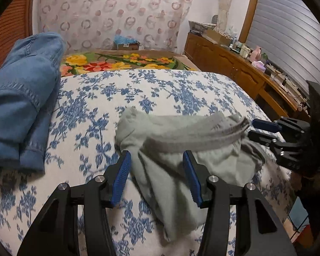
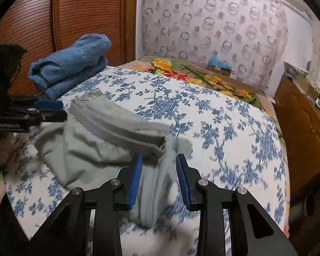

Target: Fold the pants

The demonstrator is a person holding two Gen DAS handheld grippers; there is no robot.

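Note:
Light grey pants point(image 1: 177, 153) lie crumpled on the blue-flowered bedspread point(image 1: 151, 93), waistband point(image 1: 194, 136) up and a leg trailing toward me. My left gripper point(image 1: 156, 160) is open, its jaws on either side of the cloth just below the waistband. My right gripper point(image 1: 252, 129) shows at the right end of the waistband. In the right wrist view the pants point(image 2: 91, 149) lie the same way, and my right gripper point(image 2: 159, 162) is open around a hanging fold below the waistband point(image 2: 121, 128). My left gripper point(image 2: 64, 111) shows at the left end.
Folded blue jeans point(image 1: 21, 98) lie at the bed's far left, also in the right wrist view point(image 2: 70, 64). A flowered blanket point(image 1: 117, 61) lies beyond. A wooden dresser point(image 1: 234, 64) with clutter stands right of the bed. A wooden wardrobe point(image 2: 53, 21) stands behind the jeans.

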